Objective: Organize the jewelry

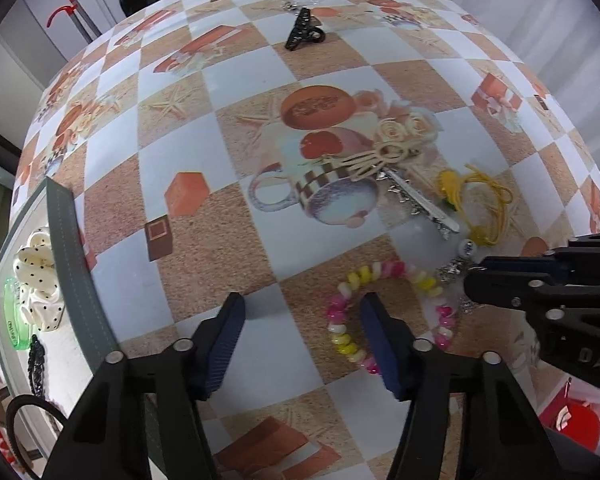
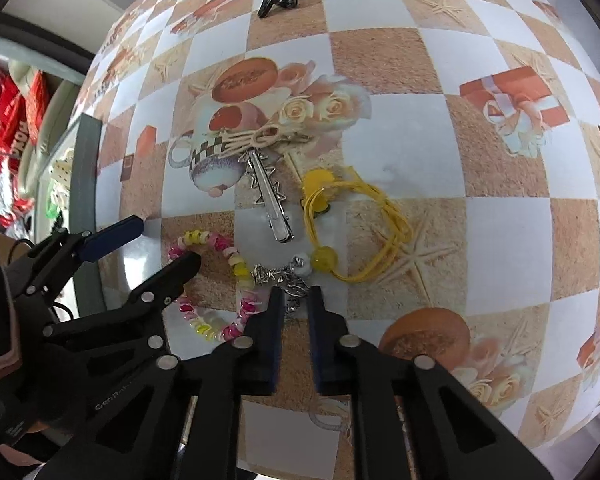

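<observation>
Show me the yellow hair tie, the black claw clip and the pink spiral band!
yellow hair tie [image 2: 384, 216], right wrist view, on its cord.
black claw clip [image 1: 302, 30], left wrist view, on its body.
pink spiral band [image 2: 236, 258], right wrist view, on its coil.

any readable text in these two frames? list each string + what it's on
"DAS", cut off by the frame edge: moulded on the right hand-held gripper body, left wrist view.
"Gen Rob", rest hidden: moulded on the left hand-held gripper arm, right wrist view.
Script on the orange oval printed on the tablecloth: too blurred to read.
White letters on the red packaging at the far left: too distorted to read.
Print on the green bangle in the tray: too small.
</observation>
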Tool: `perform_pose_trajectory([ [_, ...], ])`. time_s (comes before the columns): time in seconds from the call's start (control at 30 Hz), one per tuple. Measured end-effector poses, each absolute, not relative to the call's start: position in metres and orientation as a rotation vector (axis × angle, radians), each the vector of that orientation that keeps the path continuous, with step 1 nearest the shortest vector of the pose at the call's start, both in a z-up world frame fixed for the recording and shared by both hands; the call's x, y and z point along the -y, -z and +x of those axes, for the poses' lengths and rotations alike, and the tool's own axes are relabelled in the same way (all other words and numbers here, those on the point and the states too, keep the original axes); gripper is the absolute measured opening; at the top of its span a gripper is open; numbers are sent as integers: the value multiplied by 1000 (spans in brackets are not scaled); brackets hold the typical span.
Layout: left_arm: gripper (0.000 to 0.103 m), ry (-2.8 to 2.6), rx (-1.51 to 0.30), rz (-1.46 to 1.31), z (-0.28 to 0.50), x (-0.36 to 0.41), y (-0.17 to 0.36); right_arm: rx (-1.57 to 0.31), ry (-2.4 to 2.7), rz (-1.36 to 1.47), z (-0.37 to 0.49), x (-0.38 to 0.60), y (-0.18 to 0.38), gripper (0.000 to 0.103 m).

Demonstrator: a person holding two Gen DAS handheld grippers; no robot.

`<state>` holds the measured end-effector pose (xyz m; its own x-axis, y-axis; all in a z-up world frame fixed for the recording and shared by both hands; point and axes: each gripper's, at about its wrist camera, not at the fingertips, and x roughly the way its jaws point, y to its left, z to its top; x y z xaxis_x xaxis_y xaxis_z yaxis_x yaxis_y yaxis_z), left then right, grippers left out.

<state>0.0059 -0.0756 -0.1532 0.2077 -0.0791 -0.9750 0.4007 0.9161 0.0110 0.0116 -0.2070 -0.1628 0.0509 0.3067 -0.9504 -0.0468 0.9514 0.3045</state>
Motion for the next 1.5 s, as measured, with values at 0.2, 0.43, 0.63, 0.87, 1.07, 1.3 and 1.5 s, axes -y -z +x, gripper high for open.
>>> perform_pose_trajectory([
  [0.2, 21, 390, -1323, 290, 1, 90, 150, -1504, -272, 215, 10, 206, 162, 11],
  [0.43, 14, 403, -1364, 134, 9, 86, 143, -1484, -286, 269, 9, 216, 149, 11],
  [0.63, 14, 390, -1354, 55, 19, 71, 134, -1475, -271, 284, 10, 222, 136, 11],
  [0.87, 14, 380, -1330, 15, 11, 61, 115, -1451, -278, 282, 10, 225, 113, 11],
  [1.07, 14, 356, -1304, -26, 3, 32, 92, -1434, -303, 281, 11, 217, 92, 11],
  [1.3, 14, 295, -1261, -82, -5, -2, 70, -1409, -371, 293, 14, 195, 59, 11],
  [1.5, 14, 224, -1231, -133, -15, -37, 58, -1381, -461, 267, 17, 160, 29, 11],
])
